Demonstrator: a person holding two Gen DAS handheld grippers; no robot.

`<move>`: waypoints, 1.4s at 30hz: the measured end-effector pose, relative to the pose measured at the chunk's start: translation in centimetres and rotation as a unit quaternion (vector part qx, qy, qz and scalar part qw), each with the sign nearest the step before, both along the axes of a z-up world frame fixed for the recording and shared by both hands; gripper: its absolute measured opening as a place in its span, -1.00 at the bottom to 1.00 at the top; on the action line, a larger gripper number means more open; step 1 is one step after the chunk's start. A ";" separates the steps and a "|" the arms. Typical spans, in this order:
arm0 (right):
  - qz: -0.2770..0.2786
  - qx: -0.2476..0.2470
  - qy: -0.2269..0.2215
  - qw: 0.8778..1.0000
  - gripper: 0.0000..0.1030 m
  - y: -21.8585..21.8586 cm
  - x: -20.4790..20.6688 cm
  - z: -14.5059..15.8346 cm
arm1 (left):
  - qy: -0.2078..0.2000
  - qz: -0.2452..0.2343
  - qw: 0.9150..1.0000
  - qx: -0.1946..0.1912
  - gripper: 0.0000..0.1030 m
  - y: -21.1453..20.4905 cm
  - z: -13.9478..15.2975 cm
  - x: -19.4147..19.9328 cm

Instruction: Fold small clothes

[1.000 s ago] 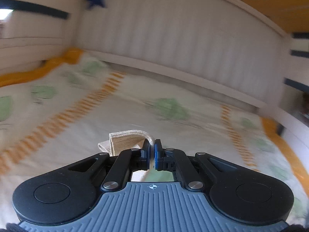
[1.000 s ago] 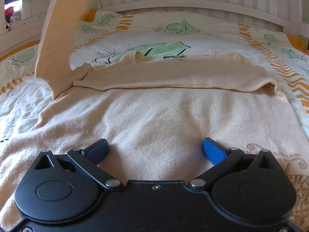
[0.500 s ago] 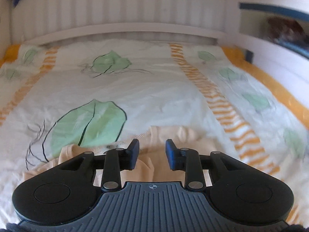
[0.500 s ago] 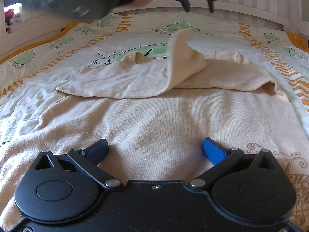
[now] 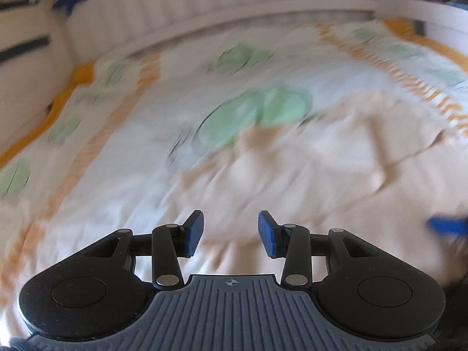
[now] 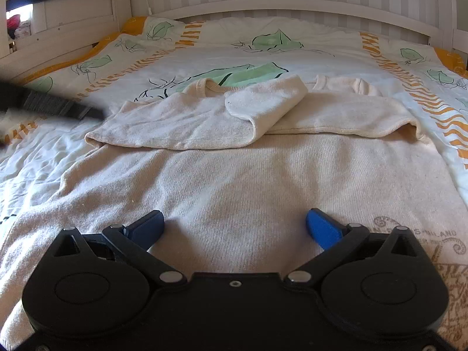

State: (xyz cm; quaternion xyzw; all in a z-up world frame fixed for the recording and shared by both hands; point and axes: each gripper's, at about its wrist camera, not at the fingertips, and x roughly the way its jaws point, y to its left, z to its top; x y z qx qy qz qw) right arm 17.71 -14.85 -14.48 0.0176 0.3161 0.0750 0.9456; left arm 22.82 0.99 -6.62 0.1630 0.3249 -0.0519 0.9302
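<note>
Leaf-print duvet [image 6: 292,58] under cream sweater [image 6: 234,175]; left gripper [image 5: 231,231] fingers opening, empty; right gripper [image 6: 234,228] fingers apart.

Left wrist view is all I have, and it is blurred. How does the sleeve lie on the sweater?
Observer: The sleeve lies folded across the sweater, its end just below the neckline.
Operator: And the opposite one?
Observer: The other sleeve is folded in flat too, and the first overlaps its end.
Operator: Where is my right gripper?
Observer: The right gripper is open wide over the sweater's lower part, gripping nothing.
</note>
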 end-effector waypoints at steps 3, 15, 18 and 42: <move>0.000 -0.001 0.000 1.000 1.00 0.0 0.0 0.0 | 0.018 0.033 0.999 -0.006 -0.23 2.5 -1.3 0.0; 0.000 -0.001 0.000 1.000 1.00 0.1 0.0 0.0 | 0.036 0.045 0.998 -0.019 -0.22 1.9 -3.7 3.5; 0.001 -0.001 0.001 1.000 1.00 0.0 0.0 0.0 | 0.029 0.076 0.996 -0.032 -0.16 3.6 -3.9 4.0; 0.036 -0.138 -0.024 0.989 0.08 3.3 11.4 6.9 | 0.007 0.090 0.989 -0.116 0.12 8.2 -5.2 3.2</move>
